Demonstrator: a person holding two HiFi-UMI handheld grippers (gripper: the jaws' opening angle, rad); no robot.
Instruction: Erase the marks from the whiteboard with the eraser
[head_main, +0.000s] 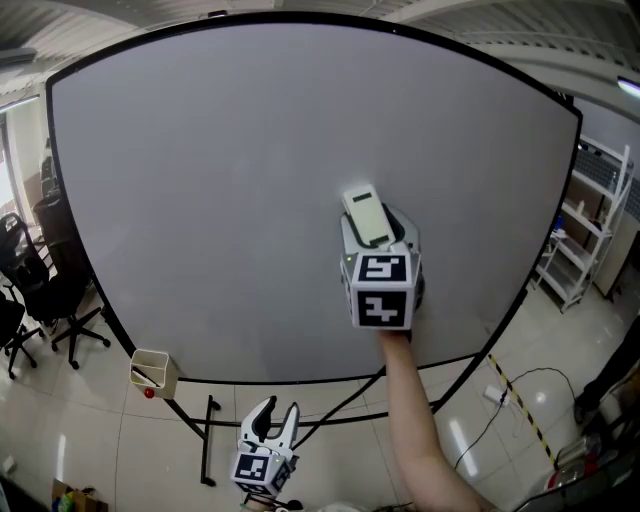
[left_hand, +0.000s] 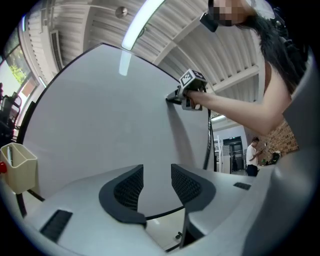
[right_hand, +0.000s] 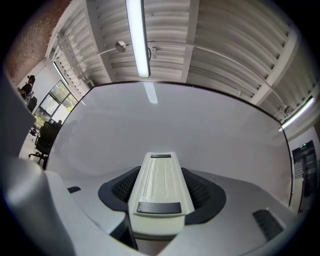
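Note:
The large whiteboard (head_main: 220, 180) fills the head view and I see no marks on it. My right gripper (head_main: 372, 228) is raised against the board's lower right part, shut on a cream eraser (head_main: 366, 215) that sticks up between its jaws. The same eraser (right_hand: 160, 190) fills the middle of the right gripper view, with the whiteboard (right_hand: 165, 120) right behind it. My left gripper (head_main: 273, 420) hangs low below the board's bottom edge, open and holding nothing. In the left gripper view its jaws stand apart before the whiteboard (left_hand: 100, 120), and the right gripper (left_hand: 187, 92) shows far up on it.
A small beige holder (head_main: 153, 373) with markers hangs at the board's lower left corner. Black office chairs (head_main: 40, 300) stand at the left. White shelving (head_main: 585, 230) is at the right, and a cable (head_main: 500, 400) lies on the tiled floor. A person (left_hand: 252, 156) stands far off.

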